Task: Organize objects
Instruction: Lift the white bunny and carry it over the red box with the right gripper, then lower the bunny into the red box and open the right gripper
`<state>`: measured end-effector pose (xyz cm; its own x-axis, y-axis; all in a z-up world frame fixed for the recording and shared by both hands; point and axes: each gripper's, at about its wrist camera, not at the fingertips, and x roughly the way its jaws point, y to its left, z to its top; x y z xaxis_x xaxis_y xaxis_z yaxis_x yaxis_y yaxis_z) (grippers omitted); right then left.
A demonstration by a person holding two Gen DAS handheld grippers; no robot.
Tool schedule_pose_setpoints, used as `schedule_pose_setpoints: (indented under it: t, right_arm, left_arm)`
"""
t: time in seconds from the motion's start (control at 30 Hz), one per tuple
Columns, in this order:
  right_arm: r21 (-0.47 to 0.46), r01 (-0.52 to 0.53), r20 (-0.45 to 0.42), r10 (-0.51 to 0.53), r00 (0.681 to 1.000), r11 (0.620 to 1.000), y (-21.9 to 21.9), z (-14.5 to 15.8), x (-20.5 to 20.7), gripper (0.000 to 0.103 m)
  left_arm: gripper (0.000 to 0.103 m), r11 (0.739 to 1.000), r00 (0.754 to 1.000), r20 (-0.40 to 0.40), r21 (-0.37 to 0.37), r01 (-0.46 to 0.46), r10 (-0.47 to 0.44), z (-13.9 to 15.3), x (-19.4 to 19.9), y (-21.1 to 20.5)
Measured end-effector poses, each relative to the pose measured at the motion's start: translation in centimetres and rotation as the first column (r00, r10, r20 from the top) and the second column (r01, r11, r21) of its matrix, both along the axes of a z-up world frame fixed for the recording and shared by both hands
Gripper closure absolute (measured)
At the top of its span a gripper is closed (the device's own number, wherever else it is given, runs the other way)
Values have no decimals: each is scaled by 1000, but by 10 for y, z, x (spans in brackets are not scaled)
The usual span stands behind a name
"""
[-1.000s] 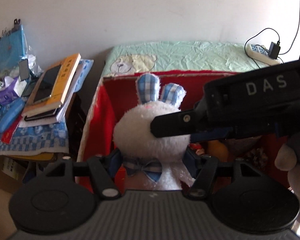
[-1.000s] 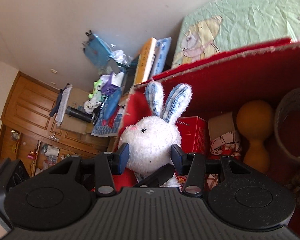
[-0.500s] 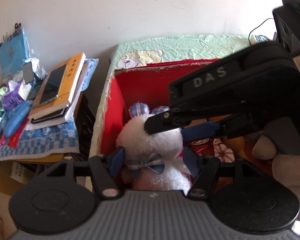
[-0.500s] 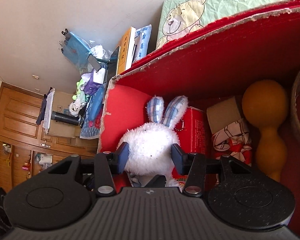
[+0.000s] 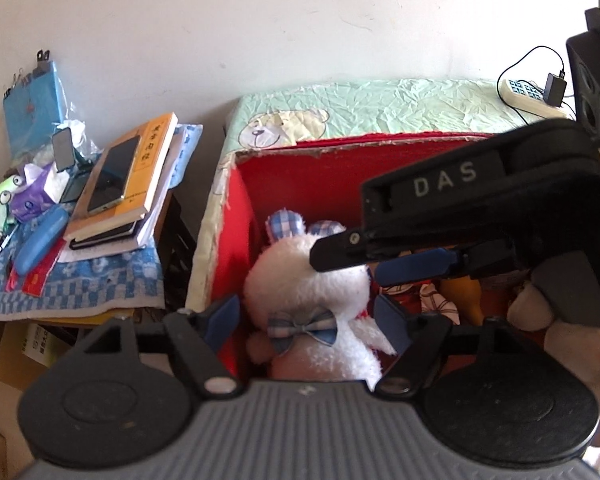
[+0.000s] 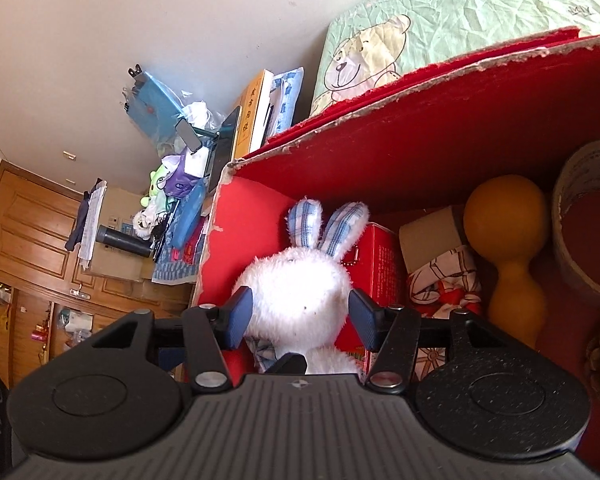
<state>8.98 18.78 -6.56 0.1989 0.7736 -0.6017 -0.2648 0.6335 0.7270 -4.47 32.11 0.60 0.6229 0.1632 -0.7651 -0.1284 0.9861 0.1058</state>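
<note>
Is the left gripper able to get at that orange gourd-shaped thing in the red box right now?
Probably not: the white bunny sits between the left gripper's fingers, and the right gripper crosses before the orange gourd.
</note>
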Motion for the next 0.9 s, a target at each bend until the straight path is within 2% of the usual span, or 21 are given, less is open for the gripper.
schedule_pose_setpoints:
  t: [0.27,0.5,0.9]
  right_arm:
    - [-2,3,82,-3,997,1000,-6,16,-15,45]
    - [-26,27,179,-22,984,999,-25,32,-32,45]
    - [-106,162,337,-118,934,981,-90,59,-59,45]
  left_arm:
    - [23,1000,1000,20,3,-2,2,8,-5,-8]
    - [23,999,1000,25,-37,9,-8,20,-8,-21]
    - [21,998,998,27,-31,59,-59,32,-6,-81]
